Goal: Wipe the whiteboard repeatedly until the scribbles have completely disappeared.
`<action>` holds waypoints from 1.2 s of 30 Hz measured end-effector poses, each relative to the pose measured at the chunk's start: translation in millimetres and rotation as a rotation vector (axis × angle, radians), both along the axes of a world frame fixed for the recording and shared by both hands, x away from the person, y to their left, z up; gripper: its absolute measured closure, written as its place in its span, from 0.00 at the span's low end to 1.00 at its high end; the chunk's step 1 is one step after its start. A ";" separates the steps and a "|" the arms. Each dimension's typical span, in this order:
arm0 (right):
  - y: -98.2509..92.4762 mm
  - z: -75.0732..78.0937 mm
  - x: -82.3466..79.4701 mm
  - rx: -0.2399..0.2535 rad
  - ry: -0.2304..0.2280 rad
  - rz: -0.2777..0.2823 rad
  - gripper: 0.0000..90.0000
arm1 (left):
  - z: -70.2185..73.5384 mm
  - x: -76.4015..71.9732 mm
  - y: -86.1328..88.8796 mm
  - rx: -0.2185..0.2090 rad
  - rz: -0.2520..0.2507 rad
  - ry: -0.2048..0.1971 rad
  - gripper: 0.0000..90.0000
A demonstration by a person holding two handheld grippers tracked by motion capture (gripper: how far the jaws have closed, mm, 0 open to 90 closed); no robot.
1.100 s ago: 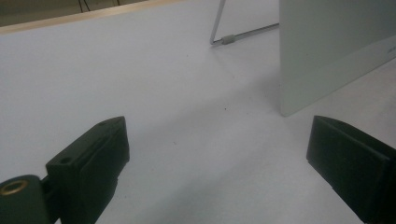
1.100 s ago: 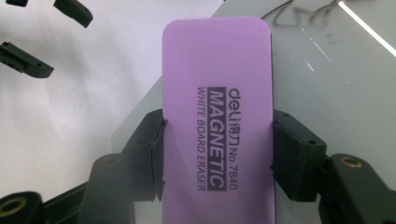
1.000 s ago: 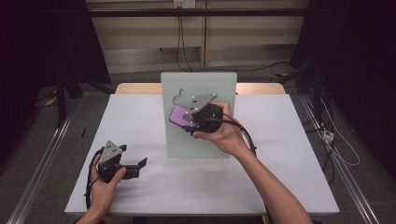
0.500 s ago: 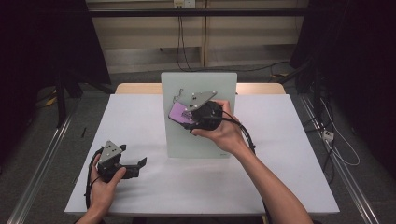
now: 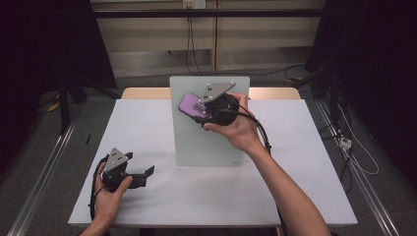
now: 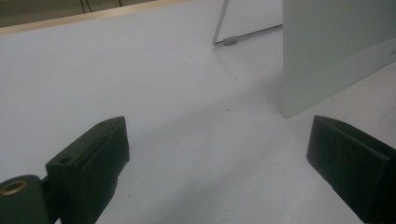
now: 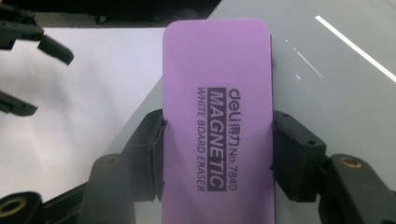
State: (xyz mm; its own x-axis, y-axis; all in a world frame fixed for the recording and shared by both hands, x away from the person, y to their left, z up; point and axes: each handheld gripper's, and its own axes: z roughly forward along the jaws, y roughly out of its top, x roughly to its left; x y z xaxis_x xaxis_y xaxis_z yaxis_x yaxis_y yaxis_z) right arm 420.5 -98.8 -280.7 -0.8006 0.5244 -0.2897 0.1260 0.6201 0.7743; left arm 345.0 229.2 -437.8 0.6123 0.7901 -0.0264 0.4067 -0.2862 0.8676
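- High view, far left: left claw [image 5: 147, 172] sits on the white tabletop [image 5: 147, 128], jaws spread wide, nothing between them.
- Middle: pale grey upright whiteboard panel [image 5: 206, 142].
- Right claw [image 5: 189, 109] pinches the purple rectangular magnetic eraser [image 5: 193, 105], held against the panel's top.

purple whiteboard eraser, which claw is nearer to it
Right. The right claw clamps the purple rectangular whiteboard eraser by its sides; the left claw rests open, far off near the table's front-left.

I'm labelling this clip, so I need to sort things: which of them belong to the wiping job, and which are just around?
In use:
eraser, purple, clamped in the right gripper
whiteboard, standing on the table

Idle or around:
left gripper, open, resting on the table
cables on the floor
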 end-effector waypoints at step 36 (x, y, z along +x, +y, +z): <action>32.5 -41.6 -8.2 -0.074 0.086 0.070 0.47 | -0.2 -0.4 -0.3 0.000 0.001 -0.001 0.06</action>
